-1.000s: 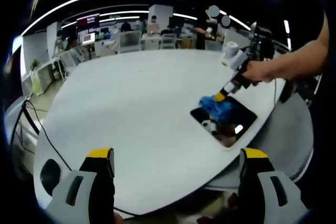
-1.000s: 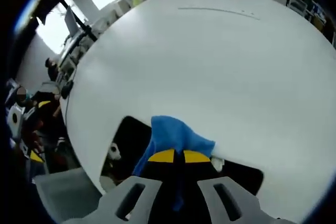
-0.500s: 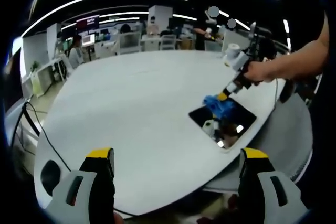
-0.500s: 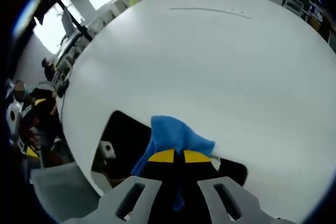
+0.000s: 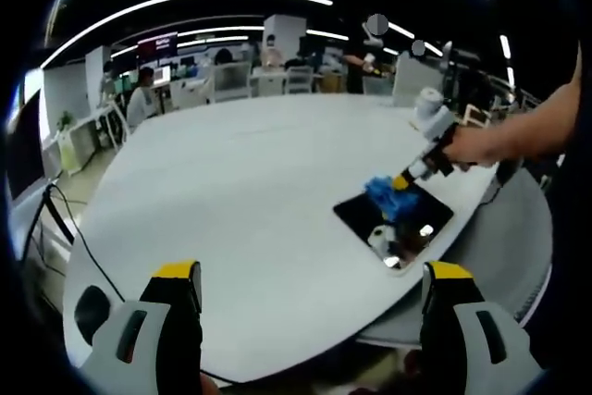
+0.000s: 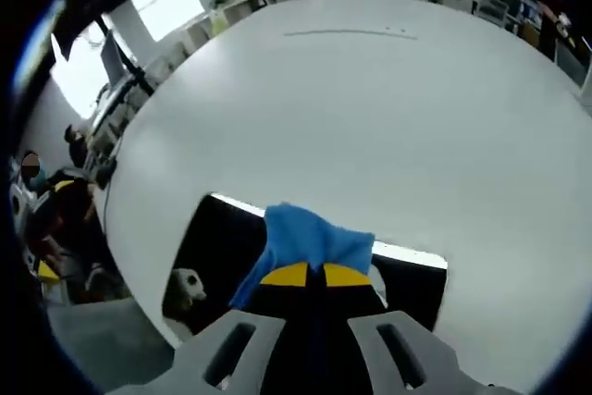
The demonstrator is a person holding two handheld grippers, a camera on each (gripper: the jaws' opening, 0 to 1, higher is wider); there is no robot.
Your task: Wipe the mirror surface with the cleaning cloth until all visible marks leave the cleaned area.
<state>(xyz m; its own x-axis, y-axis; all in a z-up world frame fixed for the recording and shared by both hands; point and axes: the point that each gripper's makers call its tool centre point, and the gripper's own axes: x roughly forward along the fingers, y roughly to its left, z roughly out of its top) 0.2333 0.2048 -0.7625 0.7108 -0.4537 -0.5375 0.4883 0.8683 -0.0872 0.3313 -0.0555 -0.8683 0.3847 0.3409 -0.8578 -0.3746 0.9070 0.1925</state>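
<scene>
A dark rectangular mirror (image 5: 396,224) lies flat near the white table's right edge. On its far end rests a blue cleaning cloth (image 5: 387,195), and my right gripper (image 5: 405,178), held by a hand, is shut on it. In the right gripper view the blue cloth (image 6: 310,239) bunches out over the yellow fingertips (image 6: 289,275) and presses on the mirror (image 6: 208,247), which reflects dark shapes and a small white object. My left gripper (image 5: 310,275) hangs open over the table's near edge, far from the mirror, with nothing between its fingers.
The large white round table (image 5: 240,182) spreads out to the left of the mirror. A black cable (image 5: 88,247) runs along its left edge. Office desks, chairs and people stand in the background (image 5: 213,67). A person's arm (image 5: 527,131) reaches in from the right.
The right gripper has slid the cloth a little along the mirror's far end. In the left gripper view the hand and mirror sit slightly lower and further right; that camera has shifted a little.
</scene>
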